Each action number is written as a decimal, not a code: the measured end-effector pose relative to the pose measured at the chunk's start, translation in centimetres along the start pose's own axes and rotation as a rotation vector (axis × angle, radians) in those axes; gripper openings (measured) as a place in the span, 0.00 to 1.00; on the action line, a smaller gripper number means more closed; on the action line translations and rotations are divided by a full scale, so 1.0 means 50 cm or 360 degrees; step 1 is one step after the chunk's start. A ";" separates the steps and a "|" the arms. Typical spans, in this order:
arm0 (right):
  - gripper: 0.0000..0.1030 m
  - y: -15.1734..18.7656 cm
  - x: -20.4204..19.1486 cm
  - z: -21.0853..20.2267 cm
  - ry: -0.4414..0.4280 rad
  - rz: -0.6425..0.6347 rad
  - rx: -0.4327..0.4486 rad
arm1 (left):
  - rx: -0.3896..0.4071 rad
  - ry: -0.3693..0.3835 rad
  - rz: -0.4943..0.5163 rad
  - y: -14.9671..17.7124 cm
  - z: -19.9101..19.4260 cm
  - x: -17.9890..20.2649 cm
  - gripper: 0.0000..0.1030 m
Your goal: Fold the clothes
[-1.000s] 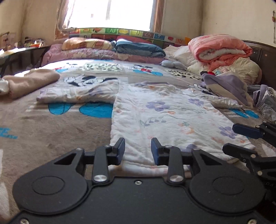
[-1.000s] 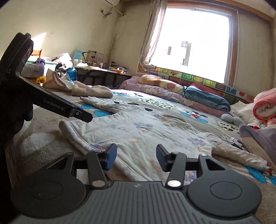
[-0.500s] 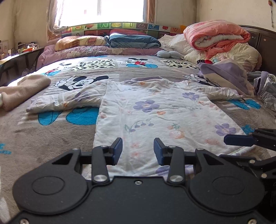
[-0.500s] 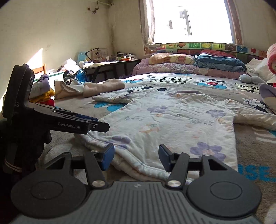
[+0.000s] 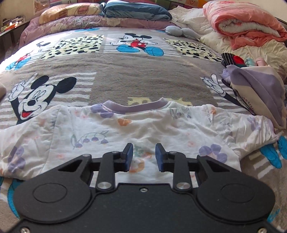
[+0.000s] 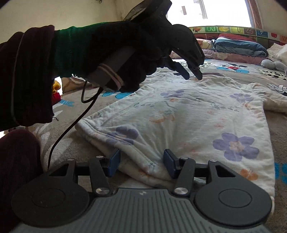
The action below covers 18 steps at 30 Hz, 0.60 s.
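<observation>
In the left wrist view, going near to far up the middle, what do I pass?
Left gripper → floral shirt → its purple collar → grey blanket → Mickey figure → folded blue quilt.

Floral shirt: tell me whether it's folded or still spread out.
Spread out. The floral shirt lies flat on the blanket, both sleeves stretched sideways, purple collar showing, no fold yet.

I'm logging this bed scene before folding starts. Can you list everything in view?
floral shirt: one, white with purple flowers, flat on the blanket
cartoon blanket: one, grey, covering the bed
purple garment: one, right of the shirt
pink quilt: one, rolled, far right
blue bedding: one, folded, by the window
left gripper: open, above the shirt's chest
right gripper: open, astride the shirt's hem
gloved hand: black, holding the left gripper
</observation>
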State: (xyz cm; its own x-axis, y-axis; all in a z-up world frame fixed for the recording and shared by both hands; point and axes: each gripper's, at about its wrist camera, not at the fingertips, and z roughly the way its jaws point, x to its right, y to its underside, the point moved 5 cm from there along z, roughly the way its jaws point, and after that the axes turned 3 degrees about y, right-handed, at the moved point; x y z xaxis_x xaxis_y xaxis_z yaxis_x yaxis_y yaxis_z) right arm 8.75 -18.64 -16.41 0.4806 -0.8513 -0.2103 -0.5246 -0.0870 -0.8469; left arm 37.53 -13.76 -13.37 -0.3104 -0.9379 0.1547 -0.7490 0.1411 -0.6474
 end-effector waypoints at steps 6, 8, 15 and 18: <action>0.53 0.002 0.005 0.005 -0.0039 0.0043 -0.0016 | -0.0077 -0.0104 -0.0074 -0.094 0.121 -0.023 0.25; 0.54 0.001 0.008 0.008 -0.0050 0.0053 -0.0017 | -0.0063 -0.0130 -0.0108 -0.122 0.128 -0.034 0.25; 0.54 0.000 0.008 0.010 -0.0058 0.0070 -0.0017 | 0.0058 0.0087 -0.0037 -0.100 0.023 0.023 0.25; 0.55 0.000 0.010 0.010 -0.0063 0.0079 -0.0016 | -0.0011 0.0107 0.0027 -0.092 0.072 0.071 0.25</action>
State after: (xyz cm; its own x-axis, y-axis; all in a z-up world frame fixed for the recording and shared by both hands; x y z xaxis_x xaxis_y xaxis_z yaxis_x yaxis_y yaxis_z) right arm 9.33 -18.82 -16.77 0.4812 -0.8335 -0.2715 -0.5556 -0.0504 -0.8299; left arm 42.00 -18.88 -12.55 -0.3618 -0.9119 0.1938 -0.7473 0.1594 -0.6451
